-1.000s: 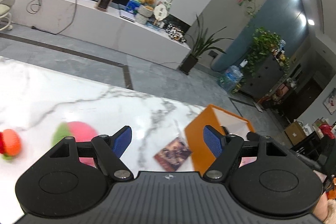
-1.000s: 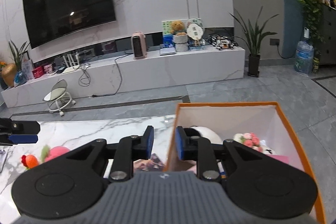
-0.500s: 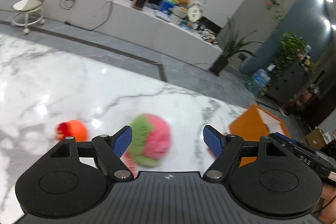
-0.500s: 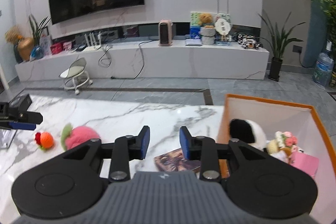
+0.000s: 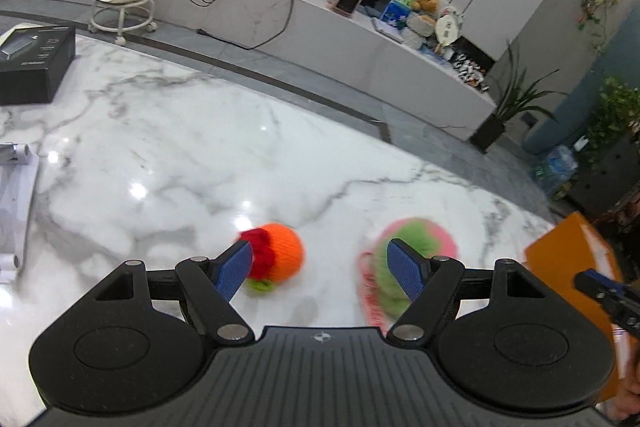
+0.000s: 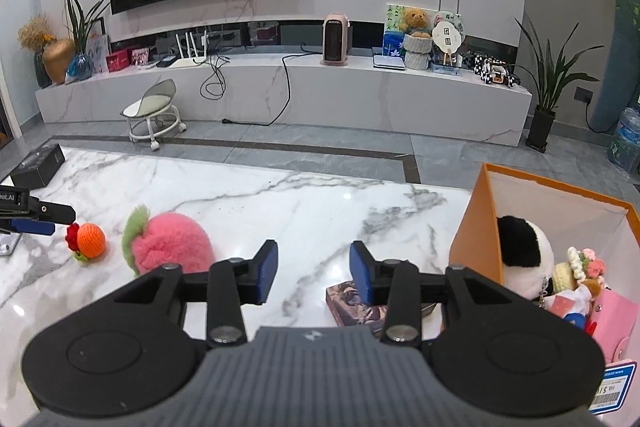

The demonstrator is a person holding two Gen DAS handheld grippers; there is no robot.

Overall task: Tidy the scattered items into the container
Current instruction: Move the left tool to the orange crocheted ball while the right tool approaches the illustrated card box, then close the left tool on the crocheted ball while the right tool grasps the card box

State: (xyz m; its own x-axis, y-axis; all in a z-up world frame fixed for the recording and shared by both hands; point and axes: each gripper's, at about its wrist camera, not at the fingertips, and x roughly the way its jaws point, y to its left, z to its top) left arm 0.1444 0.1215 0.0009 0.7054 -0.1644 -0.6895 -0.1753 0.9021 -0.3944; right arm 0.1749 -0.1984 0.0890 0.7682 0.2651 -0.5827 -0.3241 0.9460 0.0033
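Two soft toys lie loose on the marble desk (image 6: 256, 203): a small orange knitted ball (image 5: 280, 253) with a red frill, and to its right a larger pink plush peach (image 6: 170, 247) with a green leaf. The left tongs (image 5: 322, 269) hang over them with the jaws spread wide and nothing between the pads; in the left wrist view the orange ball sits just beside the left finger and the peach lies behind the right finger. The right tongs (image 6: 313, 273) hover above bare marble, near the middle of the desk; their jaws have just been opening and stand partly apart with nothing held. A small picture card (image 6: 352, 307) lies flat on the desk under the right finger, just left of the orange box (image 6: 476, 227). That box stands at the right end of the desk and already holds a black-and-white panda plush (image 6: 520, 251), a knitted flower bunch (image 6: 584, 267) and a pink pouch (image 6: 612, 319). A black carton (image 5: 36, 61) rests at the far left.
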